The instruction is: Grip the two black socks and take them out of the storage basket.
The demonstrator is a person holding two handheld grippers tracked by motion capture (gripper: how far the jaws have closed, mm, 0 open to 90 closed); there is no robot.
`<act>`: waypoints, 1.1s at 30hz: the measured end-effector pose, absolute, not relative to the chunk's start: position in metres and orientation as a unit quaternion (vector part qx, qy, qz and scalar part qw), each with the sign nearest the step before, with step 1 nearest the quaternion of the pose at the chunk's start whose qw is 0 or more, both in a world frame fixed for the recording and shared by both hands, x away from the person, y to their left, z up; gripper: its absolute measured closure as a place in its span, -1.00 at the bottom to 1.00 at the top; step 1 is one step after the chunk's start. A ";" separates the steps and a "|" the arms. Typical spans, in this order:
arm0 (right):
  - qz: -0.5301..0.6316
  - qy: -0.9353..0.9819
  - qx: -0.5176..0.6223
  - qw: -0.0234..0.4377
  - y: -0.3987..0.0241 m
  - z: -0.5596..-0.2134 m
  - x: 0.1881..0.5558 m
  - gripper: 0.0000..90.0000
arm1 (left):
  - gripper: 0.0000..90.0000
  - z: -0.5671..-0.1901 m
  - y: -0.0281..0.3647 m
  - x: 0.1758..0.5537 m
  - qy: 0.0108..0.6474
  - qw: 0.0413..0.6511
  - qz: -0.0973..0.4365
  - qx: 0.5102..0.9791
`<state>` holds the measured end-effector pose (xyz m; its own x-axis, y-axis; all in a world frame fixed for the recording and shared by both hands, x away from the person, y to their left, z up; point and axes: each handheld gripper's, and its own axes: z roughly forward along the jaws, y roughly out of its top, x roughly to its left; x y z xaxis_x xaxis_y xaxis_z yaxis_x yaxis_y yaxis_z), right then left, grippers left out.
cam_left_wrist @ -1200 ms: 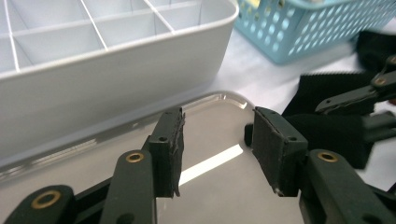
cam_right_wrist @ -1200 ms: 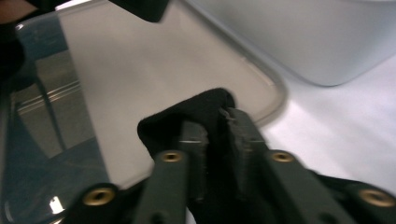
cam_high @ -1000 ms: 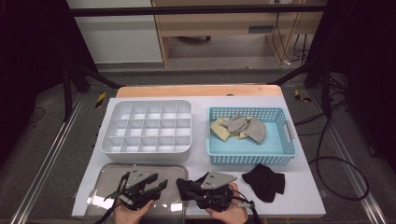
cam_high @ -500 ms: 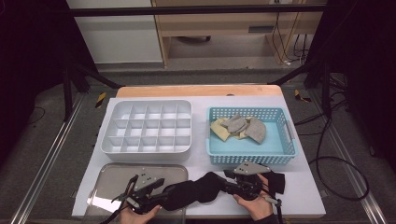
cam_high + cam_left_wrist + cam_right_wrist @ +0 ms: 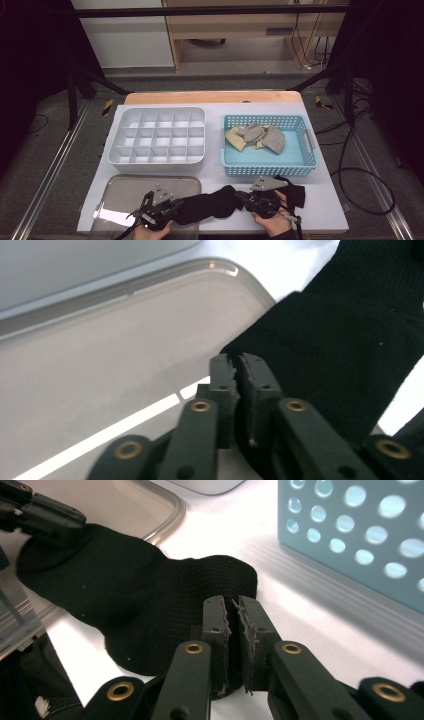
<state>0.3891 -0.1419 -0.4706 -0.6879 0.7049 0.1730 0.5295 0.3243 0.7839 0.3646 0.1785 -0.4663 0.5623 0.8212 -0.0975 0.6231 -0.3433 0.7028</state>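
A black sock (image 5: 210, 205) lies stretched along the table's front edge between my two grippers. My left gripper (image 5: 175, 212) is over the right end of a clear tray (image 5: 125, 192). Its jaws have just been closing and now pinch the sock's left end. In the left gripper view the left gripper (image 5: 237, 371) is shut on the edge of the black sock (image 5: 340, 355). My right gripper (image 5: 246, 200) has also just been closing and grips the sock's right end. The right gripper view shows the right gripper (image 5: 235, 612) shut on the black sock (image 5: 125, 595).
A white divided box (image 5: 155, 162) stands behind the tray. To its right a light blue basket (image 5: 270, 170) holds several grey and beige socks (image 5: 255, 135). A second black sock (image 5: 296, 194) lies partly under my right hand. The table's front edge is just below both hands.
The grippers were close together over a bunched sock. My right gripper has since moved to the right, drawing the sock out lengthwise, and both pairs of jaws have closed on it.
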 end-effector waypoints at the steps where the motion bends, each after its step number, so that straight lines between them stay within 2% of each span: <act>1: 0.438 0.808 0.382 0.100 -0.142 -0.471 0.389 0.85 | 0.91 -0.466 0.179 0.366 0.445 0.365 0.135 0.806; 8: 0.445 0.797 0.373 0.165 -0.161 -0.452 0.387 0.83 | 0.94 -0.454 0.172 0.385 0.420 0.405 0.158 0.797; 11: 0.437 0.806 0.369 0.153 -0.160 -0.457 0.384 0.77 | 0.94 -0.454 0.169 0.395 0.420 0.396 0.166 0.800; 16: 0.437 0.811 0.374 0.105 -0.158 -0.476 0.378 0.63 | 0.92 -0.459 0.171 0.398 0.420 0.383 0.171 0.805; 19: 0.442 0.809 0.374 0.098 -0.157 -0.475 0.377 0.58 | 0.92 -0.459 0.171 0.399 0.421 0.384 0.169 0.805; 24: 0.478 0.783 0.382 0.110 -0.164 -0.462 0.378 0.41 | 0.93 -0.459 0.177 0.400 0.423 0.386 0.164 0.803; 30: 0.469 0.755 0.434 0.150 -0.176 -0.461 0.391 0.48 | 0.93 -0.460 0.179 0.400 0.421 0.384 0.162 0.806; 33: 0.454 0.761 0.443 0.135 -0.174 -0.472 0.395 0.48 | 0.93 -0.459 0.181 0.399 0.422 0.385 0.160 0.805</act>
<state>0.3952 -0.1742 -0.4719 -0.5712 0.7968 0.1974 0.5523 0.1951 0.8105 0.3992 0.1809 -0.4593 0.5935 0.8020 -0.0676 0.5555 -0.3474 0.7555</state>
